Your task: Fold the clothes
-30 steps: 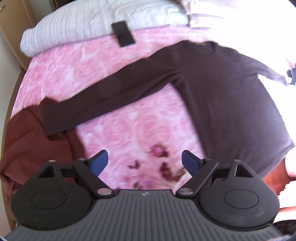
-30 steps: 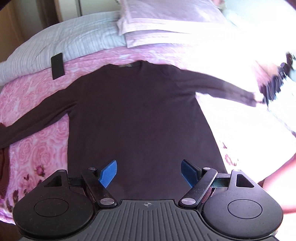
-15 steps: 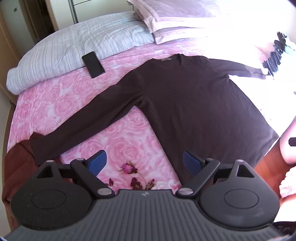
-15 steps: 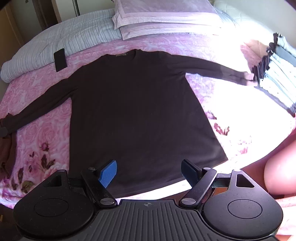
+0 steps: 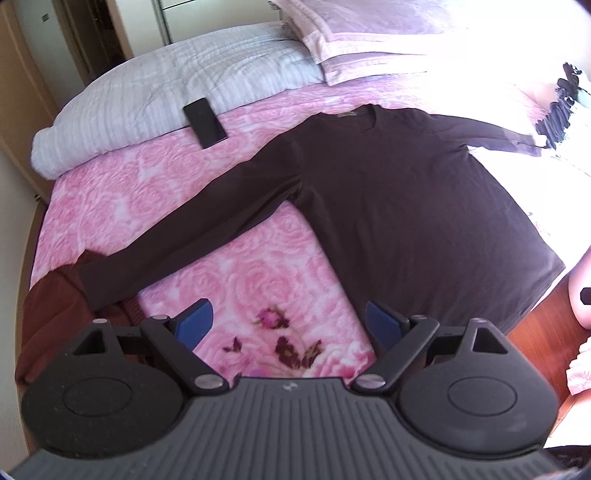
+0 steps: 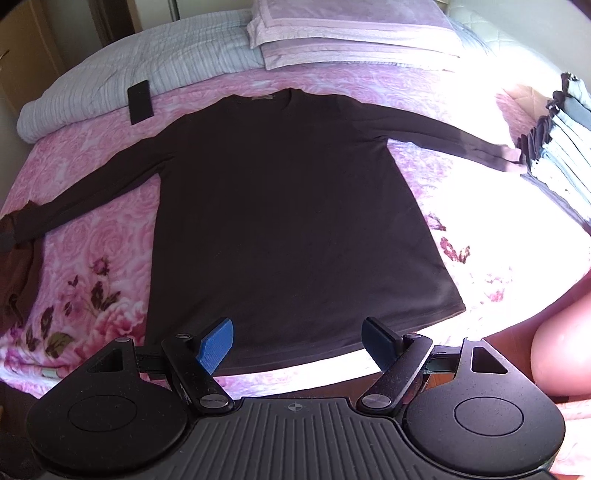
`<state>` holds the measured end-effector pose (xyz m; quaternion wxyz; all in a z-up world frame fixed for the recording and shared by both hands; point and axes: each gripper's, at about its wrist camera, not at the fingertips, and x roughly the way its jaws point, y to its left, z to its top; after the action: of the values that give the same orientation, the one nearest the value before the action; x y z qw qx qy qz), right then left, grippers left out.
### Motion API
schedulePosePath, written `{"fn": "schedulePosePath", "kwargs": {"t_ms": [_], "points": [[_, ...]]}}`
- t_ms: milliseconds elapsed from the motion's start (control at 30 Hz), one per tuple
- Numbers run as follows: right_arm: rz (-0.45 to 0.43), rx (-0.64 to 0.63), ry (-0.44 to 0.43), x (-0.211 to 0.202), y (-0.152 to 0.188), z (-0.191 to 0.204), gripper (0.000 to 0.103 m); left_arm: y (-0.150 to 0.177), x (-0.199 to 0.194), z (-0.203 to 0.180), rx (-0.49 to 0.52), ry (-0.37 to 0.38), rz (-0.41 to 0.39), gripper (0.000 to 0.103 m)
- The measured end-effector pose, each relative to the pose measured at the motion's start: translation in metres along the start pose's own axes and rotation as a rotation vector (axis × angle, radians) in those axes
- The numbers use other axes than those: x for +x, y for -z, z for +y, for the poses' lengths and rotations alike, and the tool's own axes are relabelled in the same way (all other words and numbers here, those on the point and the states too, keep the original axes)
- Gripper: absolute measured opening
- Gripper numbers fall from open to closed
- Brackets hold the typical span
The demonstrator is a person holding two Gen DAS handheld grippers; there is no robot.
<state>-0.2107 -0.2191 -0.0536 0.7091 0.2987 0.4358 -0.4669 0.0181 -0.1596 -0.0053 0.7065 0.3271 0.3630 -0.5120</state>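
At the left edge of the bed [image 6: 92, 236] a rust-brown garment [image 5: 48, 321] lies bunched, and the cuff of the dark brown long-sleeved shirt [image 6: 288, 206] rests on it. Further up, toward the head of the bed, a black phone [image 6: 140, 101] lies partly on the pink rose-patterned bedspread and partly against a rolled pale striped quilt [image 6: 122, 70]. The shirt itself is spread flat, front up, across the middle of the bed: collar toward the head, both sleeves stretched out sideways, hem along the near edge (the hem's right corner sits close to that edge). Beyond the collar, a stack of folded lilac pillows [image 6: 351, 33] sits at the head of the bed. At the right edge, the shirt's other cuff reaches a pile of folded clothes [image 6: 557, 140], touching or nearly so; glare makes it hard to tell which.

The left gripper [image 5: 288, 321] hangs over the bedspread just left of the shirt's body, its blue fingers [image 5: 194, 323] spread wide with nothing between them. The right gripper [image 6: 299, 339] hangs over the shirt's hem at the near edge, fingers [image 6: 216, 343] likewise spread wide and holding nothing. Part of the person shows at the far right of both views.
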Motion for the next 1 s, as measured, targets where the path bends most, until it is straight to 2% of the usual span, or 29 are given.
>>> {"fn": "schedulePosePath", "kwargs": {"t_ms": [300, 400, 533, 667, 833, 1000], "points": [[0.006, -0.119, -0.045, 0.009, 0.001, 0.041, 0.080, 0.041, -0.014, 0.047, -0.100, -0.088, 0.018, 0.088], [-0.008, -0.154, -0.055, 0.014, -0.009, 0.059, 0.080, 0.043, -0.007, 0.072, -0.131, -0.104, 0.021, 0.088], [-0.023, -0.206, -0.087, 0.031, -0.031, 0.094, 0.080, 0.037, 0.009, 0.108, -0.116, -0.126, 0.016, 0.088], [-0.038, -0.347, -0.163, 0.061, -0.060, 0.162, 0.080, 0.028, 0.028, 0.153, -0.067, -0.166, 0.011, 0.088], [-0.086, -0.658, -0.281, 0.103, -0.094, 0.285, 0.080, 0.023, 0.061, 0.223, -0.021, -0.220, 0.021, 0.088], [-0.177, -0.879, -0.418, 0.157, -0.111, 0.399, 0.078, 0.031, 0.095, 0.285, 0.064, -0.275, 0.044, 0.088]]}}
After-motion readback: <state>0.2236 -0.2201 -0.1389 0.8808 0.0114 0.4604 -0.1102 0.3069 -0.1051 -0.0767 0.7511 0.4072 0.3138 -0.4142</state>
